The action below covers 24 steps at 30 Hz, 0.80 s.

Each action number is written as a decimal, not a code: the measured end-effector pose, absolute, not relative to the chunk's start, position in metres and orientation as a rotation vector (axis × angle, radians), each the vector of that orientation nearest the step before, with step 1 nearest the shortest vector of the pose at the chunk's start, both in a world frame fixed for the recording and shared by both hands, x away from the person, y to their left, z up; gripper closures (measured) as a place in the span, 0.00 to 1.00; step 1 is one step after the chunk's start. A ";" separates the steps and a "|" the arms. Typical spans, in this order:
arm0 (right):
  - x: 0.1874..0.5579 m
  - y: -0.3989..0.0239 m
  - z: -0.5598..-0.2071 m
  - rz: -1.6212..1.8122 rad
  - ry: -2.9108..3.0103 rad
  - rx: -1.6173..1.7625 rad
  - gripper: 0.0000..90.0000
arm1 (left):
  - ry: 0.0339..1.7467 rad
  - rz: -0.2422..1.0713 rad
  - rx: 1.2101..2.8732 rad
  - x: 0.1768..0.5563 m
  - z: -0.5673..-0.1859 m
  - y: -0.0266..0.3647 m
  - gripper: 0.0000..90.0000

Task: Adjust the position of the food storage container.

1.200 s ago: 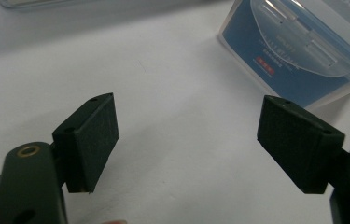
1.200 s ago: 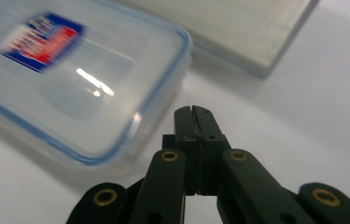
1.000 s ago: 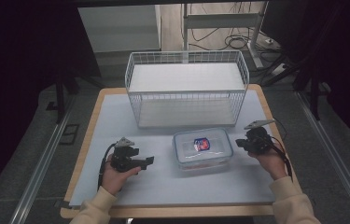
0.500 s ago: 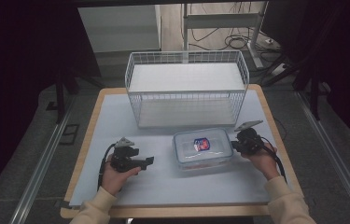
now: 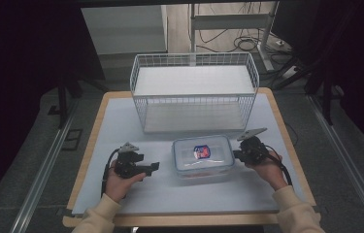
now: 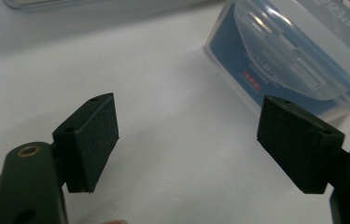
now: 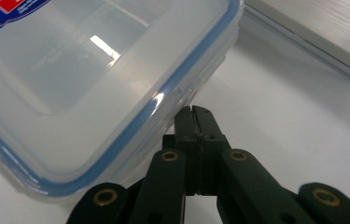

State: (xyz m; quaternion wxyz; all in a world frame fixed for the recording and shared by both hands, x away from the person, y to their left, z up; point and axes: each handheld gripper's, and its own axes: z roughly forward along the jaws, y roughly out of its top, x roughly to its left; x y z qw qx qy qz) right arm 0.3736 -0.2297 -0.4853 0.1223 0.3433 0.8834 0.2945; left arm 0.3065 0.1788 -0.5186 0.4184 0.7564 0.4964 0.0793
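Left gripper (image 6: 186, 140) fingers spread wide; right gripper (image 7: 196, 119) fingers pressed together.

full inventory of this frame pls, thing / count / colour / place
wire basket: 1, white, far middle of the table, open side facing the person
food container: 1, clear with blue-rimmed lid and red-blue sticker, near middle, in front of the basket
table mat: 1, pale grey-blue, covers the wooden table top
left tongs: 1, black, open, left of the container, apart from it
right tongs: 1, black, shut, tips at the container's right edge
hands: 2, cream sleeves, bottom edge
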 end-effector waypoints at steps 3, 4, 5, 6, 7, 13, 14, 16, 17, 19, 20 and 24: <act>0.369 -0.222 -0.486 0.868 2.586 0.981 1.00 | 1.249 0.179 1.873 0.307 -0.517 0.183 0.23; 0.367 -0.220 -0.486 0.871 2.592 0.981 1.00 | 1.254 0.187 1.867 0.307 -0.516 0.184 0.23; 0.365 -0.217 -0.486 0.873 2.594 0.974 1.00 | 1.257 0.185 1.860 0.307 -0.515 0.185 0.23; 0.364 -0.216 -0.487 0.872 2.597 0.969 1.00 | 1.258 0.186 1.857 0.307 -0.515 0.186 0.23; 0.363 -0.214 -0.486 0.873 2.601 0.963 1.00 | 1.259 0.189 1.856 0.307 -0.515 0.186 0.23; 0.359 -0.208 -0.487 0.894 2.615 0.945 1.00 | 1.264 0.190 1.859 0.309 -0.515 0.188 0.23; 0.359 -0.207 -0.487 0.891 2.615 0.941 1.00 | 1.264 0.191 1.860 0.309 -0.515 0.188 0.23; 0.358 -0.205 -0.488 0.893 2.619 0.929 1.00 | 1.264 0.193 1.860 0.309 -0.515 0.188 0.23; 0.357 -0.204 -0.488 0.898 2.621 0.928 1.00 | 1.264 0.194 1.859 0.309 -0.515 0.188 0.23; 0.356 -0.203 -0.488 0.899 2.621 0.920 1.00 | 1.264 0.197 1.857 0.309 -0.515 0.189 0.23; 0.356 -0.203 -0.488 0.899 2.622 0.920 1.00 | 1.264 0.196 1.856 0.310 -0.515 0.189 0.23; 0.357 -0.206 -0.486 0.922 2.609 0.929 1.00 | 1.267 0.199 1.852 0.311 -0.515 0.190 0.23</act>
